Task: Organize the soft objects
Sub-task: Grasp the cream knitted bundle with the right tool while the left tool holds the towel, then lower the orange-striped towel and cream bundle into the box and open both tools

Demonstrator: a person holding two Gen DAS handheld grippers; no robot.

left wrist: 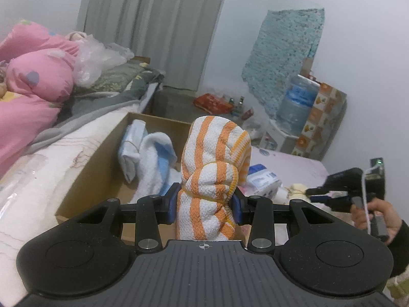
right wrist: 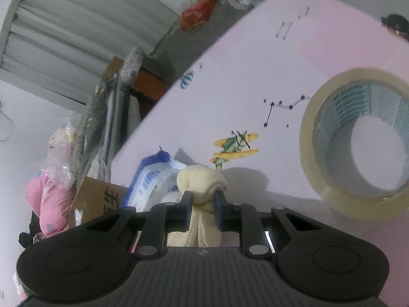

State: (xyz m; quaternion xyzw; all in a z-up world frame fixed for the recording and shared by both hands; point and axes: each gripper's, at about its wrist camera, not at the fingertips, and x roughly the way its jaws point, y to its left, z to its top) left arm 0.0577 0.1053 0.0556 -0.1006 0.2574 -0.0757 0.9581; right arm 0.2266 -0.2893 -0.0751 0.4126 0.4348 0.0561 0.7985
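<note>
Pink bedsheet (right wrist: 255, 64); grey curtain (left wrist: 153, 25); cardboard box (left wrist: 102, 158) on bed.

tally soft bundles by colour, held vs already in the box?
Orange-striped towel bundle, in left hand-held gripper: 1
Cream cloth bundle, in right hand-held gripper: 1
Blue-white towels, in cardboard box: 2
Total: 4

Orange-striped towel roll (left wrist: 209, 179) upright, cream towel roll (right wrist: 202, 186) upright
</note>
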